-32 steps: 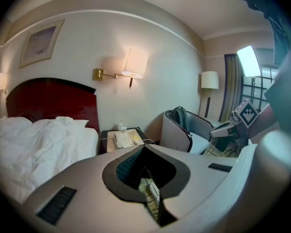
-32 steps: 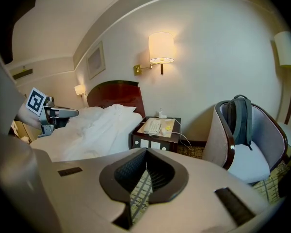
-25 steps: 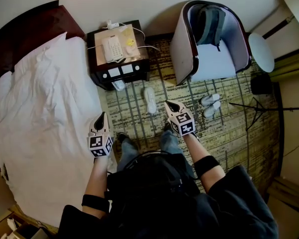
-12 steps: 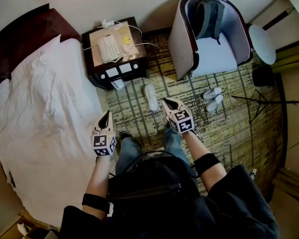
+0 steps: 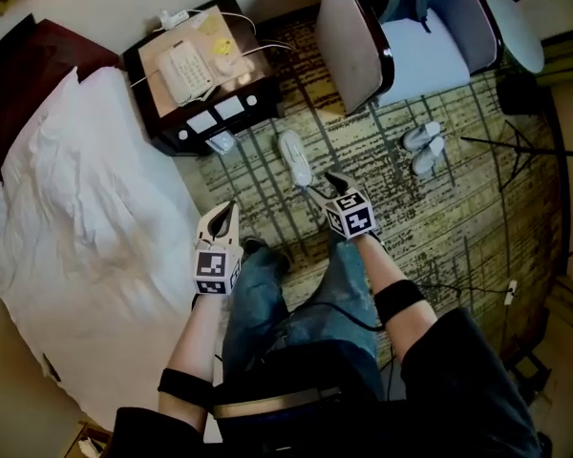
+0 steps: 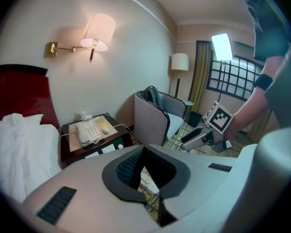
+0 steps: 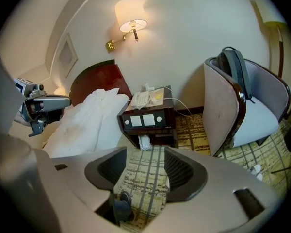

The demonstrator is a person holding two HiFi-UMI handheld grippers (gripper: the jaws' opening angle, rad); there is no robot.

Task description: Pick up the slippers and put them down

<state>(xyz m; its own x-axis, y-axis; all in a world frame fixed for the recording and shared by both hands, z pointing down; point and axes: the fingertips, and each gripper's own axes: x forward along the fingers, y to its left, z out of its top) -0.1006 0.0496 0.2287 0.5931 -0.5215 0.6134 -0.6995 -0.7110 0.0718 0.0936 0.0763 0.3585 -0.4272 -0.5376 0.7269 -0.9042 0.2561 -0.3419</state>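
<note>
Nearest the camera, the person's blue-jeaned knee (image 5: 263,289) was bent over the floor. Just left of it hung the left gripper (image 5: 226,208), pale plastic fingers clenched together on nothing. On the other side was the right gripper (image 5: 335,177). Its fingers had just been spreading and now stood released, with only the olive-and-grey woven carpet (image 5: 439,237) between them.

Just beyond those open fingers, near but not touched, a flat white cloth slipper (image 5: 294,157) lay lengthwise on the carpet. It looked thin, light and floppy, so I'd judge a pinch at the toe would let it droop. Across the sole's edge at mid-length, or on the upper band, seemed the surer hold. No slip worry on that cloth, and nothing fragile.

Left of it stood the dark wooden bedside table (image 5: 172,139), glossy, carrying a white push-button telephone (image 5: 183,62). The rumpled white bed (image 5: 86,218) spread beyond. Further right, a matching white pair of slippers (image 5: 425,147) sat side by side before the grey curved-shell armchair (image 5: 349,36), well apart from both grippers.
</note>
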